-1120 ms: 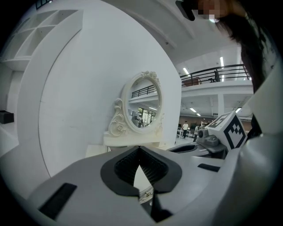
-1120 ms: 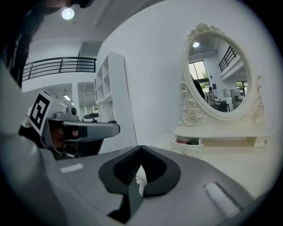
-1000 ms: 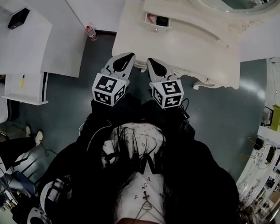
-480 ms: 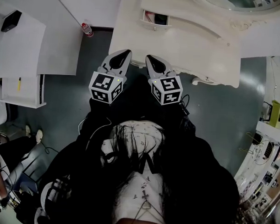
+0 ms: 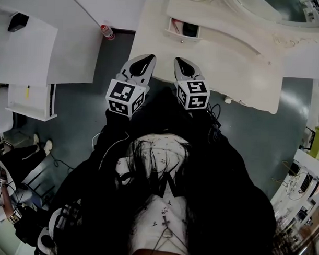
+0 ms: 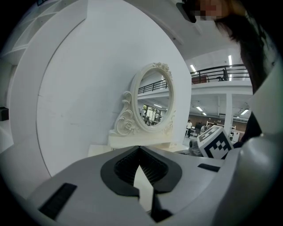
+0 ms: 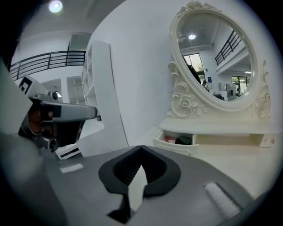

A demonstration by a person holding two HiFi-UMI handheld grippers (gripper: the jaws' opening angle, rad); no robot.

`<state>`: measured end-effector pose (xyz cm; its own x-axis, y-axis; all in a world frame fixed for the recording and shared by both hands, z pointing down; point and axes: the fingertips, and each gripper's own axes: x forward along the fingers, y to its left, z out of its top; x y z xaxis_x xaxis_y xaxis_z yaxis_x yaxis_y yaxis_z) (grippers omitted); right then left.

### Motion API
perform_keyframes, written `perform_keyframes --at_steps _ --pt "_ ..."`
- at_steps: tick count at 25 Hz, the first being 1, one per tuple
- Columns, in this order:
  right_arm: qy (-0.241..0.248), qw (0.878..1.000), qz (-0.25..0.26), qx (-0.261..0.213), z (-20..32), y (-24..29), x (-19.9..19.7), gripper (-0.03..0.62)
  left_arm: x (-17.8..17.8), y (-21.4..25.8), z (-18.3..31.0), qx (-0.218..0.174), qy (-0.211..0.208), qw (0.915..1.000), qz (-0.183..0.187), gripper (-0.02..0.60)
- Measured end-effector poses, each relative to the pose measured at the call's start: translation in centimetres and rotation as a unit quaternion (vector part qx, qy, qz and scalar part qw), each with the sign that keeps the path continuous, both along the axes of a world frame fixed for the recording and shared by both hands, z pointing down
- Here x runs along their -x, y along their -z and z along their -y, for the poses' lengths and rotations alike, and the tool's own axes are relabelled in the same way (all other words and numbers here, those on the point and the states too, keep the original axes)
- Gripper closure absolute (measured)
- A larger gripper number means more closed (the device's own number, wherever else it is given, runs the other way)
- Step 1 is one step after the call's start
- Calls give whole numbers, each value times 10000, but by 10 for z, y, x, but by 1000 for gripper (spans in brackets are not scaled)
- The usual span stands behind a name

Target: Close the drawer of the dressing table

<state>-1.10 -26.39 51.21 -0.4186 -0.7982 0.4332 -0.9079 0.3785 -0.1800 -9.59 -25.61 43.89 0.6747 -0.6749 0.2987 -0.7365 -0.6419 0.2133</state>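
The open drawer (image 5: 183, 30) sits at the back of the table (image 5: 229, 64), straight ahead of the right tool (image 5: 182, 66) and nearer it than the left tool (image 5: 143, 64); both have jaws together, holding nothing

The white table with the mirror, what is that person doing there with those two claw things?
A person is at the dressing table, holding a left gripper and a right gripper. Both are shut and empty, and they sit at the table's near edge. The small drawer under the mirror is open, with things inside. Neither gripper touches it yet, so closing it has not begun.
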Motion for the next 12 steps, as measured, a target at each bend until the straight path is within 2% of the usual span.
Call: perform_keyframes --at_steps 8,12 --pt "-459 9974 -407 382 49 -56 -41 585 -14 2 26 -25 22 9998 219 581" --pt "-443 9959 -466 642 66 -79 -48 575 -15 3 36 -12 64 9995 318 581"
